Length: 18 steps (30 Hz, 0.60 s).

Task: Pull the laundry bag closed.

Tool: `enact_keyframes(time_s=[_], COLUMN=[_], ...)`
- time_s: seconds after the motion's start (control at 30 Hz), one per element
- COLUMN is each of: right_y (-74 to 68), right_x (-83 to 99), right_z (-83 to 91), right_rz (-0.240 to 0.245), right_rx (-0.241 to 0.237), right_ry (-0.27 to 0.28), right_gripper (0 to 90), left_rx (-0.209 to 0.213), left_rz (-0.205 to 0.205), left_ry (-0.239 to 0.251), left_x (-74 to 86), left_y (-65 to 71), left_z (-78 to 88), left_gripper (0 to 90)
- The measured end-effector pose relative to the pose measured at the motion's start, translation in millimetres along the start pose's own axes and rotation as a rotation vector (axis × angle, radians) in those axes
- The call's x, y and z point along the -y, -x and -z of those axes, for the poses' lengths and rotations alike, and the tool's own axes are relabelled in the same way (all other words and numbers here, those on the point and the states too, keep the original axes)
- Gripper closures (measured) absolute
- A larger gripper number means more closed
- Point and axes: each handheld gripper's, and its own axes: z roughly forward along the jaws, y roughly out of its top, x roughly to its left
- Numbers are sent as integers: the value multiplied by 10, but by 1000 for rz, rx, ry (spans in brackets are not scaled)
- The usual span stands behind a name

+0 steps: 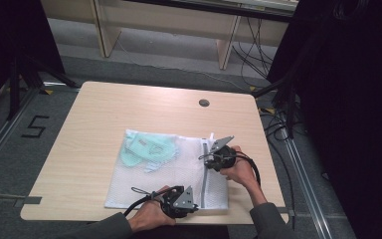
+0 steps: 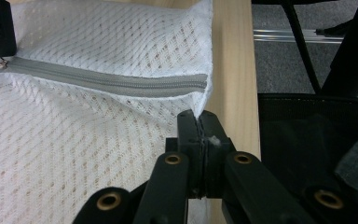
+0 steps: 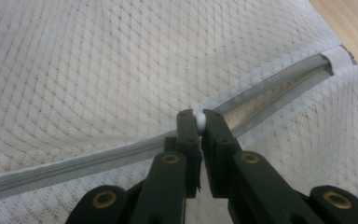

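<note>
You have a light wooden table [image 1: 94, 124] with a small round grommet [image 1: 204, 103] near its far edge. Lying flat on its near right part is a white mesh laundry bag [image 1: 179, 174], just touching the near edge.

Lab: floor rails [image 1: 0, 137], cables [image 1: 278, 124], black curtains [image 1: 348, 99].

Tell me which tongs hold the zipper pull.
The right tongs, pinching the white pull; the left tongs clamp the mesh bag corner instead.
</note>
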Motion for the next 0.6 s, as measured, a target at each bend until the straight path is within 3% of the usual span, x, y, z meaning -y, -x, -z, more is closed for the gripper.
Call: enact_keyframes(time_s=[0.2, 0.3, 0.37, 0.43, 0.5, 0.6], right_y=[15, 28, 47, 53, 44, 58], right_x=[-8, -12, -16, -22, -27, -40], right_z=[-26, -28, -39, -36, -34, -45], right_rz=[-13, -22, -7, -4, -20, -20], right_rx=[3, 4, 5, 9, 6, 0], right_ry=[-9, -8, -6, 1, -3, 0], right_gripper=[867, 866, 867, 866, 867, 867], left_rx=[-5, -4, 0, -3, -7, -8], left_rz=[6, -11, 4, -13, 7, 1], left_ry=[4, -7, 1, -15, 2, -7], left_x=[-4, -5, -4, -5, -3, -5], left_y=[-10, -23, -19, -34, -30, -50], left_z=[-4, 2, -6, 6, 0, 10], left_gripper=[888, 888, 888, 888, 888, 888])
